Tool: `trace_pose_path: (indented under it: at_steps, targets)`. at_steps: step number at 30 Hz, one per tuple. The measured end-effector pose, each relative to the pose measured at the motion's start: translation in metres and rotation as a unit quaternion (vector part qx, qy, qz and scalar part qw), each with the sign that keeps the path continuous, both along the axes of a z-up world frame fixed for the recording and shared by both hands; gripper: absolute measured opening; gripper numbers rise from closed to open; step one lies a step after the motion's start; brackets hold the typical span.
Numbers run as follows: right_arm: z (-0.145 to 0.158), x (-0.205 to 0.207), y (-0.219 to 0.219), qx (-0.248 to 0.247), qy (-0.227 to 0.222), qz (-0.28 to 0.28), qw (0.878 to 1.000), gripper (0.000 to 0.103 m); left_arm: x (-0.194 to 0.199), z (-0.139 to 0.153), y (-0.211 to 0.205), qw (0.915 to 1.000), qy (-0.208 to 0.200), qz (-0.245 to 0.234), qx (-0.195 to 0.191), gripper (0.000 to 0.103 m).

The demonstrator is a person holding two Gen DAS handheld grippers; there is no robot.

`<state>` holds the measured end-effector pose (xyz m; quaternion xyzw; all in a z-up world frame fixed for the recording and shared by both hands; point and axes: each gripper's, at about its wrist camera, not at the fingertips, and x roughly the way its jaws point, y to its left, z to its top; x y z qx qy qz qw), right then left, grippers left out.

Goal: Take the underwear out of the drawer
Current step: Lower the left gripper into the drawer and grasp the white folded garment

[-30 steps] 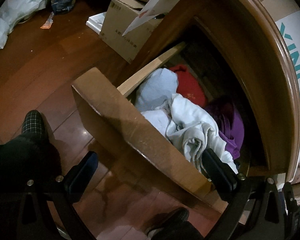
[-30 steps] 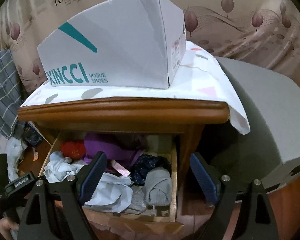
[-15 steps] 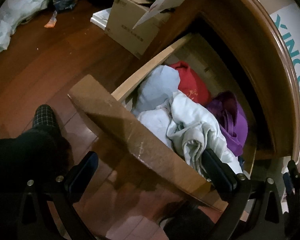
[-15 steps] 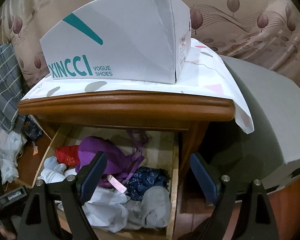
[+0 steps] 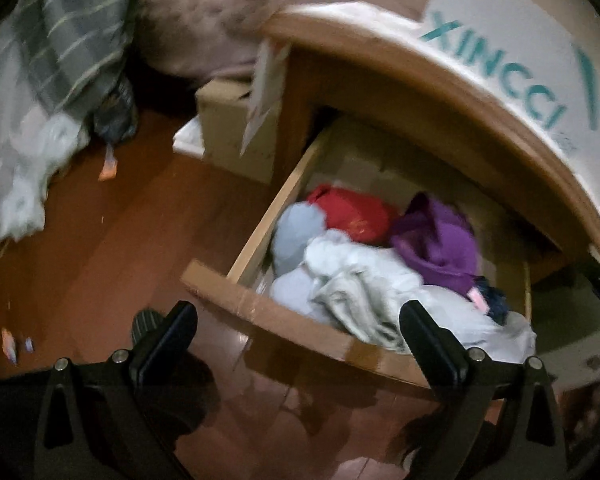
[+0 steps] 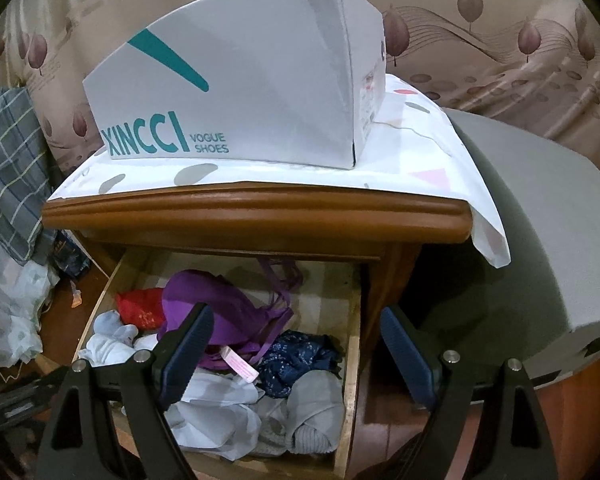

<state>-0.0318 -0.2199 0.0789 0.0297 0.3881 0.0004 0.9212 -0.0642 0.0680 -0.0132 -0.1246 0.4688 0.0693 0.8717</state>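
Observation:
The wooden drawer (image 6: 352,320) of the nightstand stands pulled out, full of crumpled clothes. In the right wrist view a purple undergarment (image 6: 204,300) lies in the middle, a red piece (image 6: 140,308) to its left, a dark blue patterned piece (image 6: 300,360) to its right, and white cloth (image 6: 216,404) and a grey piece (image 6: 316,408) in front. My right gripper (image 6: 296,332) hangs open above the drawer, touching nothing. My left gripper (image 5: 298,324) is open over the drawer front (image 5: 284,316), with the purple undergarment (image 5: 440,240), red piece (image 5: 352,212) and white cloth (image 5: 360,276) beyond it.
A white XINCCI shoe box (image 6: 240,80) sits on a patterned cloth on the nightstand top (image 6: 260,212). A grey padded shape (image 6: 540,240) stands at the right. On the wood floor (image 5: 120,240) are a cardboard box (image 5: 228,132) and a plaid cloth (image 5: 72,28). A person's foot (image 5: 144,320) is near my left fingers.
The drawer has slid further out, showing more of its inside. The left gripper has let go of the drawer front, pulled back and risen. Both grippers stay open.

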Motion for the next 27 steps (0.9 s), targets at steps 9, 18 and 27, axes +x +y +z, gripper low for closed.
trace_pose_path:
  at_steps: [9, 18, 27]
  targets:
    - [0.001, 0.0, -0.006, 0.009, 0.004, 0.004, 1.0, 0.088, 0.049, 0.016, -0.027, 0.9944, 0.014, -0.104, 0.012, 0.101]
    - [-0.01, 0.003, -0.009, -0.009, 0.035, 0.008, 0.999, 0.088, 0.077, -0.011, -0.032, 0.9885, 0.075, -0.131, -0.014, 0.1]
    - [-0.017, 0.005, -0.002, -0.019, 0.051, 0.021, 0.998, 0.088, 0.099, -0.035, -0.042, 0.9806, 0.135, -0.137, -0.035, 0.099]
